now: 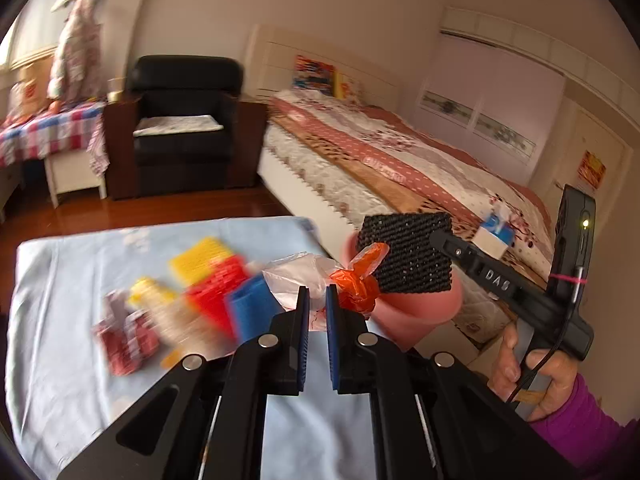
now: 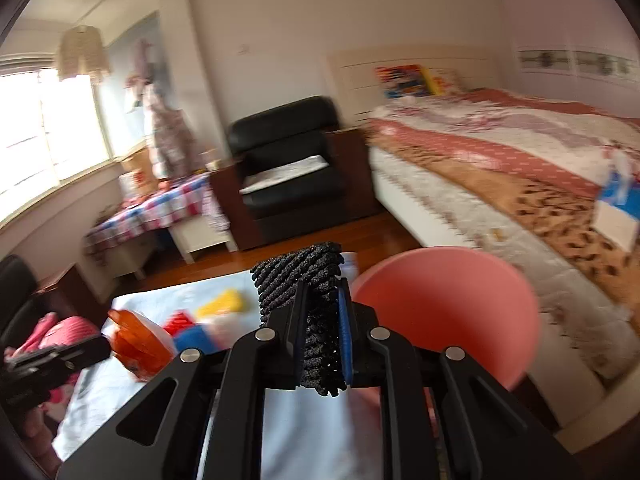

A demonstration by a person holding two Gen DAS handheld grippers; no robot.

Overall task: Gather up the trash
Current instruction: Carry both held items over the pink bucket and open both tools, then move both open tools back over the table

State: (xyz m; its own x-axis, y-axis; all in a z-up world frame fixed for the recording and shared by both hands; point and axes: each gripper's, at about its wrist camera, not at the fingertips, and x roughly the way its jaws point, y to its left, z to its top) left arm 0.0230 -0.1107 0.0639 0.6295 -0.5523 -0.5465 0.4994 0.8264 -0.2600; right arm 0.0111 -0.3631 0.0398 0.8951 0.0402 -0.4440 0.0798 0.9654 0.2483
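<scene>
My left gripper (image 1: 317,300) is shut on a crumpled clear plastic bag with orange wrapper (image 1: 352,284), lifted above the light blue cloth (image 1: 80,320). In the right wrist view that orange wrapper (image 2: 136,340) hangs at the left. My right gripper (image 2: 322,312) is shut on a black foam mesh pad (image 2: 308,276), pressed flat between its fingers. In the left wrist view the mesh pad (image 1: 408,256) hangs over a pink bin (image 1: 420,312) at the table's right edge. The pink bin (image 2: 452,312) sits just right of my right gripper.
Yellow, red and blue plastic blocks (image 1: 216,284) and a red-white packet (image 1: 124,336) lie on the cloth. A bed (image 1: 400,168) stands beyond the table, a black armchair (image 1: 180,128) at the back, a checked-cloth table (image 1: 44,132) at the left. A person's hand (image 1: 548,376) holds the right gripper's handle.
</scene>
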